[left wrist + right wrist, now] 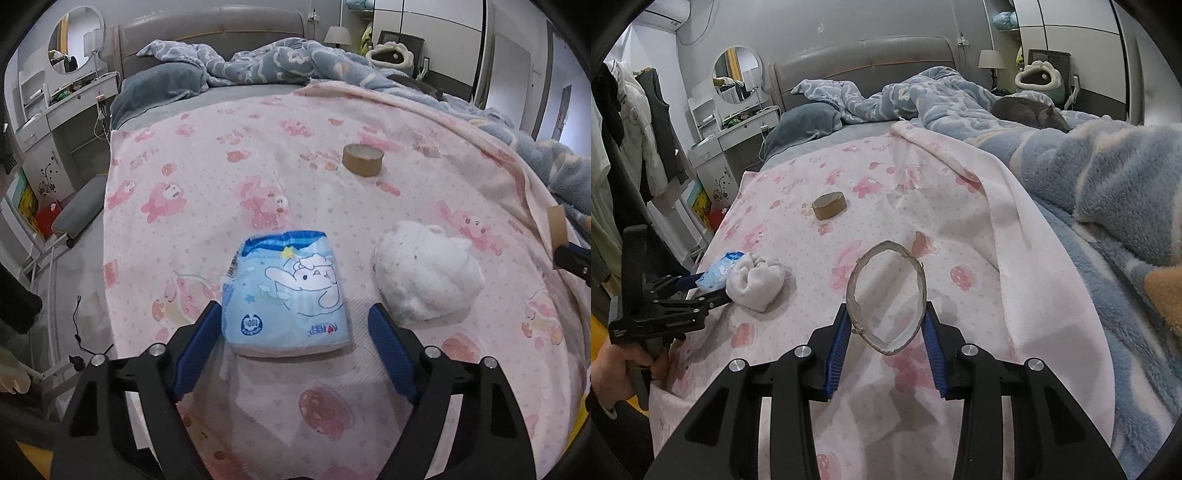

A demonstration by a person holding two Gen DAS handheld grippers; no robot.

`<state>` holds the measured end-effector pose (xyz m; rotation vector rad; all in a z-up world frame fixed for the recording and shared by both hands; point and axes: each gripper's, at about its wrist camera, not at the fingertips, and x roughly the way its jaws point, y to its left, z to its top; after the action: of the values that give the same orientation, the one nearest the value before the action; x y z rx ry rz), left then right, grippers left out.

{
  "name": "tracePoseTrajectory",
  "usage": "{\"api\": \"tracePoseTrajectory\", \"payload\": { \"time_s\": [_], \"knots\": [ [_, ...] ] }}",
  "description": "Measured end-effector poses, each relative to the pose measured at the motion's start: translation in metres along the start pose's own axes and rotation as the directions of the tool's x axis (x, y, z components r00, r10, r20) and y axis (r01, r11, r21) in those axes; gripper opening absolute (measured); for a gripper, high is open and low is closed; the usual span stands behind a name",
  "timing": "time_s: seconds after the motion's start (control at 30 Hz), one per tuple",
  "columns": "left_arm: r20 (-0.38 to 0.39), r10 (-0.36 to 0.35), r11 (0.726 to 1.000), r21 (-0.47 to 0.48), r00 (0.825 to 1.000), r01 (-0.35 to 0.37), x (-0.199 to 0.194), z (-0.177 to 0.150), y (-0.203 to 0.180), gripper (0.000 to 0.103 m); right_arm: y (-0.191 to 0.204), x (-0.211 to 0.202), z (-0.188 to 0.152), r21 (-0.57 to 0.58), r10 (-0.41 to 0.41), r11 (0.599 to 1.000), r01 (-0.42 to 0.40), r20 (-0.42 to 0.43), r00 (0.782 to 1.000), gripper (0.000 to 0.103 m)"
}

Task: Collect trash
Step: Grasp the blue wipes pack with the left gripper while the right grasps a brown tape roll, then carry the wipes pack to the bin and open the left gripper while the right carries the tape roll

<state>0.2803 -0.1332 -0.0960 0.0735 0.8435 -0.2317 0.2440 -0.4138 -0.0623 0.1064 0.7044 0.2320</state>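
Left gripper (295, 321): spread wide, straddling tissue pack (286, 291), long axis running near-to-far.
Right gripper (886, 325): clenched on cardboard ring (886, 299).

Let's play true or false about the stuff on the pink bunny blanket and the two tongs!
1. The right tongs squeeze a squashed cardboard tape ring. True.
2. The left tongs are shut on the fluffy white ball. False: open around the blue cartoon tissue pack.
3. A brown tape roll lies farther up the bed. True.
4. The tissue pack is red. False: blue.
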Motion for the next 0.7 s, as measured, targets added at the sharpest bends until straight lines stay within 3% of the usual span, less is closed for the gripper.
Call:
{"api": "tracePoseTrajectory", "payload": {
  "time_s": [0.3, 0.7],
  "knots": [
    [0.012, -0.001, 1.0, 0.001, 1.0, 0.001, -0.001, 0.001, -0.002, 0.057, -0.003, -0.005, -0.002, 0.001, 0.012, 1.0, -0.012, 0.002, 1.0, 0.039],
    [0.047, -0.041, 0.999, -0.008, 0.998, 0.042, -0.025, 0.002, 0.006, 0.055, 0.026, -0.005, 0.012, -0.037, 0.058, 0.998, -0.058, 0.003, 0.998, 0.039]
  ]
}}
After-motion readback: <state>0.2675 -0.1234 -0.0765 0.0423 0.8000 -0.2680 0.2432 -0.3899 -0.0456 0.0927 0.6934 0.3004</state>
